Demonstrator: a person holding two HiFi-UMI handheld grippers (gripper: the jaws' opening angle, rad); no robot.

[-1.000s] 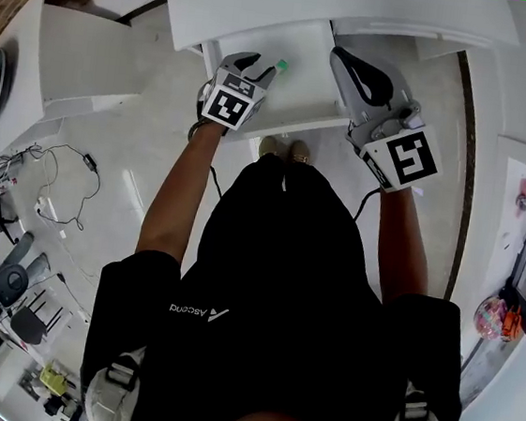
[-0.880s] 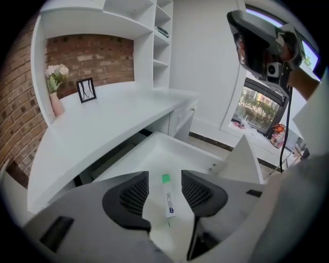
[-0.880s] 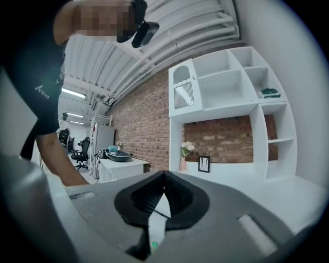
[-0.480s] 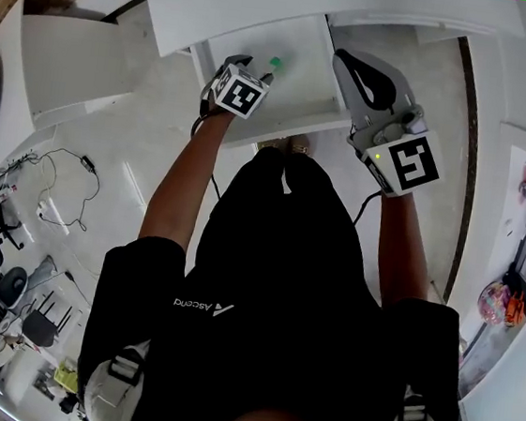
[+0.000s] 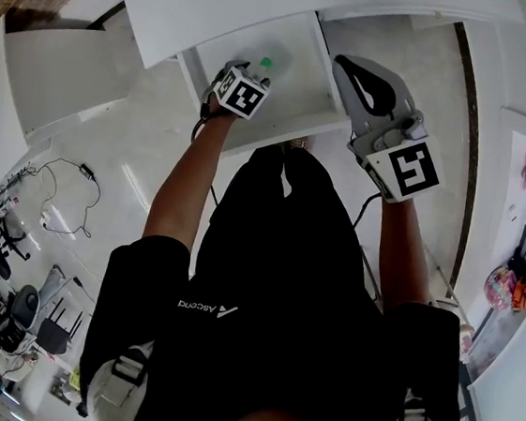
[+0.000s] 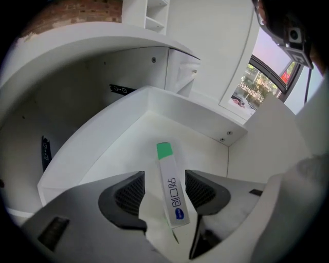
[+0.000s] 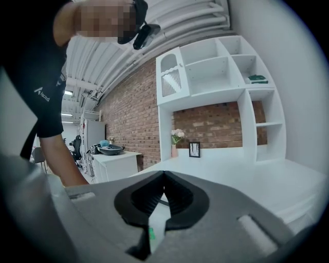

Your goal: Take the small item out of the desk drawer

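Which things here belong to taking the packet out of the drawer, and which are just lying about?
Job in hand:
left gripper
green-tipped stick packet
desk drawer

Lying about:
picture frame
flower vase
bowl
floor cables

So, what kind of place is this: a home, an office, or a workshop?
Probably a loft-style office or lab furnished like a home study. A brick wall and bare ceiling pipes suggest a converted workspace; the white shelves look domestic, but loose cables lie on the floor.
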